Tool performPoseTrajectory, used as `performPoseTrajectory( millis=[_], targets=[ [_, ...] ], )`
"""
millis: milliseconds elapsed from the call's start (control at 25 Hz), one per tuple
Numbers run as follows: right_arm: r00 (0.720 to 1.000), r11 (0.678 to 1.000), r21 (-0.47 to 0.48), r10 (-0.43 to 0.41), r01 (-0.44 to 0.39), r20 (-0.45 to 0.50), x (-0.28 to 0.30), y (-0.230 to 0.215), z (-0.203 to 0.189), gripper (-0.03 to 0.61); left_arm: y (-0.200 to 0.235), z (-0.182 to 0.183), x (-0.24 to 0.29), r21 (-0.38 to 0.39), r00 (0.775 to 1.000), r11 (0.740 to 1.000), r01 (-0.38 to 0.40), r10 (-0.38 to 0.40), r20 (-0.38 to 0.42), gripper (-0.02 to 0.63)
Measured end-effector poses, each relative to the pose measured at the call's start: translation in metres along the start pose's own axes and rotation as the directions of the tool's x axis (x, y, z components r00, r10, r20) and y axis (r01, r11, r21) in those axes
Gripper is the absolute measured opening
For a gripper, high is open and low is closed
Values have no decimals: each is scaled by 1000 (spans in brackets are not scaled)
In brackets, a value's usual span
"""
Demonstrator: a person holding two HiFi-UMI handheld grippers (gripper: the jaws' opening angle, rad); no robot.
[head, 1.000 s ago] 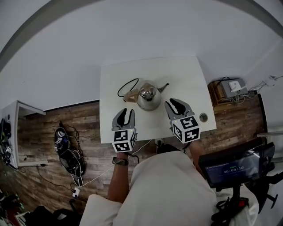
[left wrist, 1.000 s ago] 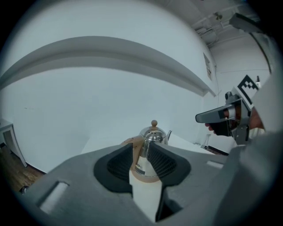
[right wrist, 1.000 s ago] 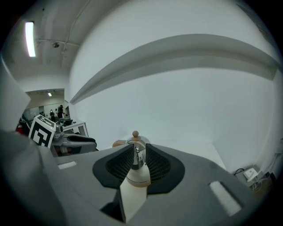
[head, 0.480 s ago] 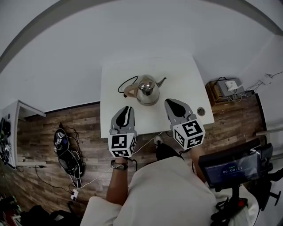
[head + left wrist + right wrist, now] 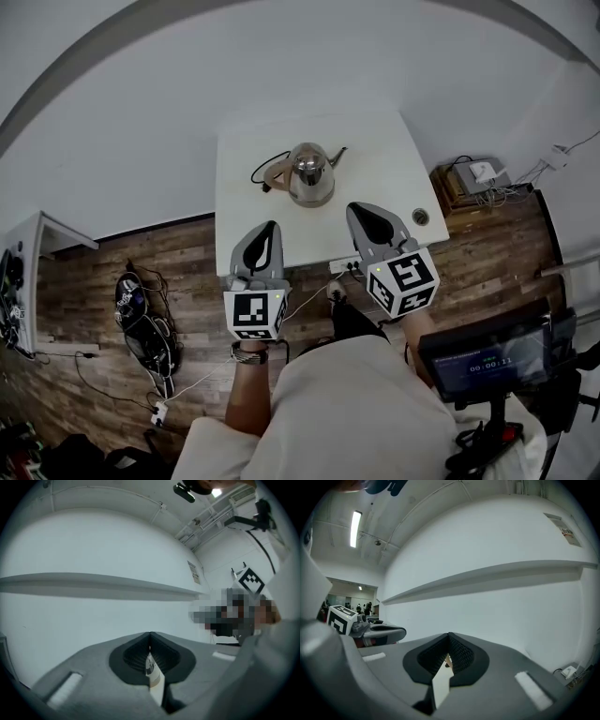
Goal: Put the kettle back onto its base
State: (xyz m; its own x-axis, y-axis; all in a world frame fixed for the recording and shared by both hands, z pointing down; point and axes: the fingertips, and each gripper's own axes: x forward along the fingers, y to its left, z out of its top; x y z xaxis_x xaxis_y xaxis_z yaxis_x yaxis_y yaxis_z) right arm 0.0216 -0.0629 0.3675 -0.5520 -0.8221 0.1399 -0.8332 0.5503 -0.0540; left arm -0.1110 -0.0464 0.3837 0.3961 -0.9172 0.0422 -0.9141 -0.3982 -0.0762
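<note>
Left claw clenched on nothing, jaws just finished closing; right claw clenched too, also empty, both at near edge of white bench, well apart from steel kettle. Kettle upright mid-bench, toward the far side, spout pointing right, brown handle to the left. Black cord looped just left of kettle, small round grommet near bench's right edge.
</note>
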Motion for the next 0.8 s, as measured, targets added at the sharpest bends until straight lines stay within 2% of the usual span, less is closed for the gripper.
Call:
performPoseTrajectory(
  millis=[160,360,520,800],
  targets=[
    [1000,1000,-7,-2,3,22,-12,5,7,2,-11,11,-6,30,999,999,27,-28,20,6],
    [997,998,-61,-12,16,76,-65,49,28,0,-28,45,-61,81,995,996,39,-46,89,6],
    [995,997,-69,-31,38,94,-74,43,34,0,-38,57,-59,127,990,990,55,-70,119,6],
    [991,996,-76,-36,46,130,-100,55,48,0,-54,74,-82,143,984,987,70,-92,150,6]
  ],
)
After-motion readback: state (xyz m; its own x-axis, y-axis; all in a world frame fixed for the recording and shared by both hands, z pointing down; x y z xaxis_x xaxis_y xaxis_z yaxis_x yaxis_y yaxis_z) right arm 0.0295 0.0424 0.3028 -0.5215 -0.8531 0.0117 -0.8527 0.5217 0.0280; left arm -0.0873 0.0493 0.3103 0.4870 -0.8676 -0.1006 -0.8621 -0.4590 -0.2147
